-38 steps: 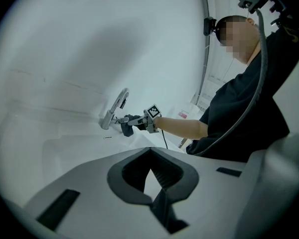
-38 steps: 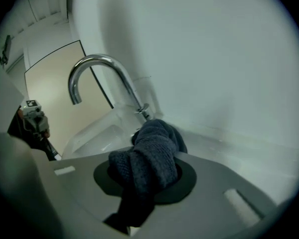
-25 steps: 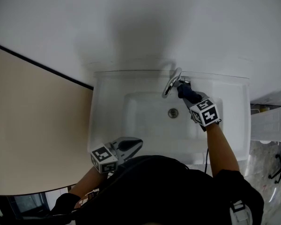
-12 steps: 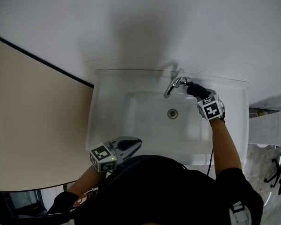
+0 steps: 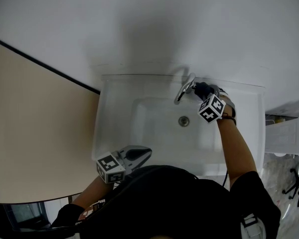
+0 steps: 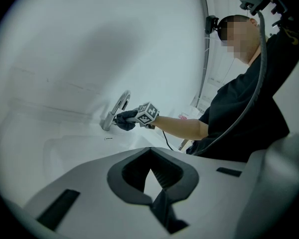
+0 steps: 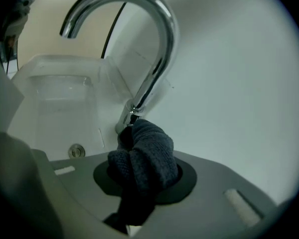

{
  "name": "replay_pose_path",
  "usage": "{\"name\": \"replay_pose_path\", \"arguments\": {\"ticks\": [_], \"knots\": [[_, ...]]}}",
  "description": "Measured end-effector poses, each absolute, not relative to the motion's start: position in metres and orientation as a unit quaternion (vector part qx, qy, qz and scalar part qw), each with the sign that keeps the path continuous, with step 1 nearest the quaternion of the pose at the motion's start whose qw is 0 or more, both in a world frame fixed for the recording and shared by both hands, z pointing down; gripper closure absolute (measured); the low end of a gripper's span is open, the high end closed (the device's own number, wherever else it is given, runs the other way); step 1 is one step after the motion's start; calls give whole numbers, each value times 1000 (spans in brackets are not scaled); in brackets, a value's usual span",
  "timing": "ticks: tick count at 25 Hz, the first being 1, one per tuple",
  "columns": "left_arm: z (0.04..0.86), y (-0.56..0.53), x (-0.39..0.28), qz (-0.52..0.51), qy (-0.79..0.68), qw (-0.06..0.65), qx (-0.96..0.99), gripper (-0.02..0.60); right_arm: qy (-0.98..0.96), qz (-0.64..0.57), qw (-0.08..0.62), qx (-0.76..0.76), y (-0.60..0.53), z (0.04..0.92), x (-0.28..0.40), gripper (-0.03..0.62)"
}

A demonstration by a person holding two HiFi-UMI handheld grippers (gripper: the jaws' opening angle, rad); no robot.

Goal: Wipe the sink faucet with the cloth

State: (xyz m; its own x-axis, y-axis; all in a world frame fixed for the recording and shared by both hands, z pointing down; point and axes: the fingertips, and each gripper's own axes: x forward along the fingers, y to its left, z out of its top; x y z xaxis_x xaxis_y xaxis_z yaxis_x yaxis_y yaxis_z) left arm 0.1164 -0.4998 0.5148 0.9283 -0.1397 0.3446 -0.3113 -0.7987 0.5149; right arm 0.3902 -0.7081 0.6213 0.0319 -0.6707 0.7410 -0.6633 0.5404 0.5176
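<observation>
The chrome curved faucet [image 5: 183, 89] stands at the back rim of the white sink [image 5: 114, 113]. My right gripper [image 5: 199, 90] is just right of the faucet's base, shut on a bunched dark blue cloth [image 7: 142, 156]. In the right gripper view the cloth touches the foot of the faucet [image 7: 152, 73]. My left gripper [image 5: 143, 153] hovers over the sink's front edge, shut and holding nothing. The left gripper view shows the faucet [image 6: 117, 108] and the cloth [image 6: 124, 119] far off.
The drain [image 5: 184, 120] lies in the basin below the spout. A white wall runs behind the sink, with a beige panel [image 5: 35, 133] to the left. A white unit [image 5: 286, 133] stands to the right. My dark-clothed body fills the bottom of the head view.
My right gripper swung with the cloth from under the spout out to the right, then came back left against the faucet's base. The left gripper stayed put.
</observation>
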Motion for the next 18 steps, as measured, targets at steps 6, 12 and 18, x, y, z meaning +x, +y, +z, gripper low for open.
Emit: {"name": "replay_pose_path", "arguments": {"ticks": [6,12,18], "knots": [[513,-502,113,144,-127,296,936,581,-687,-17,572,447,-688,634,382,514],[516,-502,109,142,-125,299,935,581,-716,101,540,430,-629,676,381,514],[516,-500,120,147,-115,299,936,581,-743,98,389,536,-682,581,408,514]]}}
